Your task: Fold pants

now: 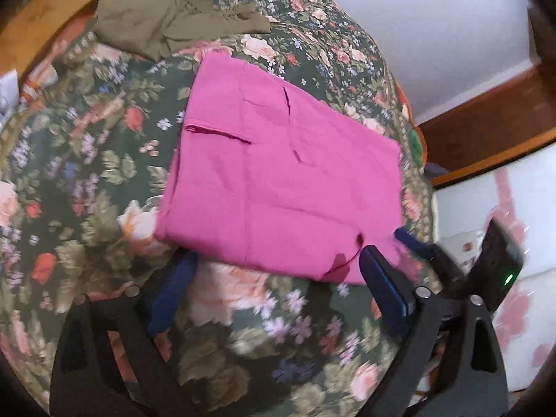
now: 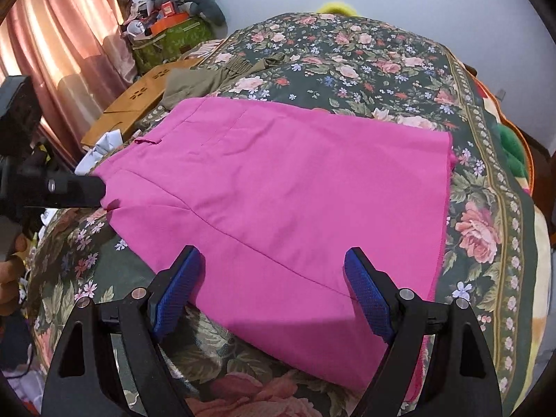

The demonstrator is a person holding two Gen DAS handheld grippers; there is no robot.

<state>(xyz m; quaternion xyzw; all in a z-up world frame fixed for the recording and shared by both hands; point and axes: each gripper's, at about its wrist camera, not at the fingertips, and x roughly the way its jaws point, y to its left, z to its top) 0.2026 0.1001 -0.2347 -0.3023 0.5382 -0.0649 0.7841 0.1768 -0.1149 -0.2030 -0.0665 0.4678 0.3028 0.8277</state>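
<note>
The pink pants (image 1: 278, 180) lie folded into a flat rectangle on the floral bedspread (image 1: 87, 173). My left gripper (image 1: 278, 267) is open, its blue fingers at the pants' near edge, holding nothing. The right gripper's blue fingertips (image 1: 413, 239) show at the pants' near right corner. In the right wrist view the pants (image 2: 278, 187) spread ahead. My right gripper (image 2: 272, 278) is open, its fingers standing over the near hem. The left gripper's black body (image 2: 69, 191) sits at the pants' left edge.
An olive green garment (image 1: 166, 24) lies crumpled at the far side of the bed. A wooden board (image 2: 139, 104) and a cluttered green box (image 2: 166, 38) stand beyond the bed's left side. Curtains (image 2: 62, 34) hang at the left. The bed's right edge (image 2: 514, 208) drops off.
</note>
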